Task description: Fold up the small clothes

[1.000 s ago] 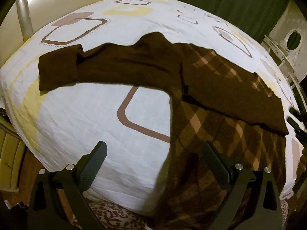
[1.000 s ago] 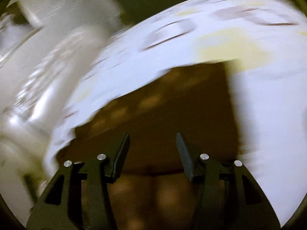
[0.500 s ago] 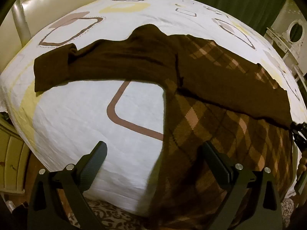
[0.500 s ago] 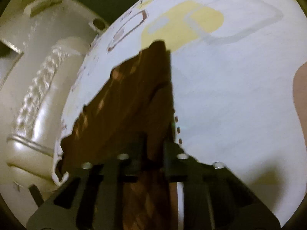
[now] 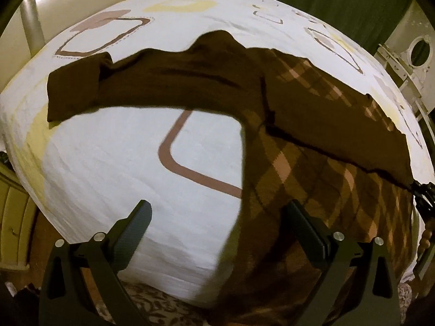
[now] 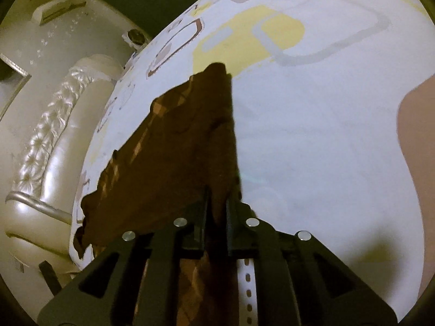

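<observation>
The right gripper (image 6: 217, 212) is seen closed on a fold of the brown sweater (image 5: 312, 141), its jaws having just come together within the last second with the knit caught between them; in the left wrist view only its dark tip shows at the right edge of the bed, at the end of the sleeve (image 5: 339, 125). For the fold to go well, it is judged that the pinched cuff should be lifted only slightly and carried across toward the middle of the body, so that the sleeve is laid flat without the rest being dragged over the sheet (image 5: 108, 163). The left gripper (image 5: 217, 228) is held above the near edge of the bed with its jaws spread wide and nothing between them; it could be used to pin the hem while the sleeve is drawn over. Nearest lies the sweater's body, patterned in tan and brown diamonds, its hem reaching the near edge of the mattress. Farther off, the plain dark sleeve on the left (image 5: 136, 87) is stretched out flat toward the cream headboard (image 5: 68, 8), its cuff turned back, and the collar is pointed toward the far side of the bed
</observation>
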A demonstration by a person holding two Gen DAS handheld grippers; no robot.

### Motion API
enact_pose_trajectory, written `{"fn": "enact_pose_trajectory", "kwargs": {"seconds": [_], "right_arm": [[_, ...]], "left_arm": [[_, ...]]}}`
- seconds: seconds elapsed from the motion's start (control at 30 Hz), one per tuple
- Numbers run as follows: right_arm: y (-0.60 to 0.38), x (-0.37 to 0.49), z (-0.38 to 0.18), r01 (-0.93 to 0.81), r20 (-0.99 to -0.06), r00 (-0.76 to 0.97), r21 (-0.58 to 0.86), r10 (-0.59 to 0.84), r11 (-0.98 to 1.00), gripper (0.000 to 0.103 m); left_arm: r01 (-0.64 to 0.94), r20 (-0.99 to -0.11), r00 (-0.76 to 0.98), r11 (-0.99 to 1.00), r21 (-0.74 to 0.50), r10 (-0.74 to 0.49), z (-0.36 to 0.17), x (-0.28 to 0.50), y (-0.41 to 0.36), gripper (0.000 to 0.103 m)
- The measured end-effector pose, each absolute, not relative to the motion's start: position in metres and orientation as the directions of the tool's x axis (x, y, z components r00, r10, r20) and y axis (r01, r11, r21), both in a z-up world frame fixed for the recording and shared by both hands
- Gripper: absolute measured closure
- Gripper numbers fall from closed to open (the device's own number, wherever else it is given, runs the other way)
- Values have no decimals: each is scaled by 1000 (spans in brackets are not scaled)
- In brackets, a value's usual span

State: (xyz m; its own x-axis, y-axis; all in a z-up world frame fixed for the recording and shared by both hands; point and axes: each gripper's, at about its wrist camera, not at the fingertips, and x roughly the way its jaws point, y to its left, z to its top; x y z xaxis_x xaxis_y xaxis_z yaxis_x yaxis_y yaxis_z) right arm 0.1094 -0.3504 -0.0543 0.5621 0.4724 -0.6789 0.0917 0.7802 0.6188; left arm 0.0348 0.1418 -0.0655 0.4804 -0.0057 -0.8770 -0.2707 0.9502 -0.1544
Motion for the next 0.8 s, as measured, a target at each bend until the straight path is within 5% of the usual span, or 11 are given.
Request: {"fn": "enact_pose_trajectory", "kwargs": {"seconds": [0.27, 0.43, 0.63, 0.8], "right_arm": [[-370, 89, -38, 133, -656, 618, 631, 434, 764, 76], [-368, 84, -37, 143, -644, 626, 650, 441, 746, 69], [-348, 78, -27, 124, -643, 645, 621, 413, 774, 69], [-279, 75, 5, -64, -541, 618, 689, 571, 722, 69]], "left_arm": [[-383, -865, 494, 915, -124, 89, -49, 39, 213, 4], [-442, -847, 473, 897, 8, 241, -48, 42, 267, 5], [-398, -832, 467, 911, 104, 299, -56, 34, 297, 4], [-419, -846, 466, 907, 47, 259, -62, 25, 315, 5]]}}
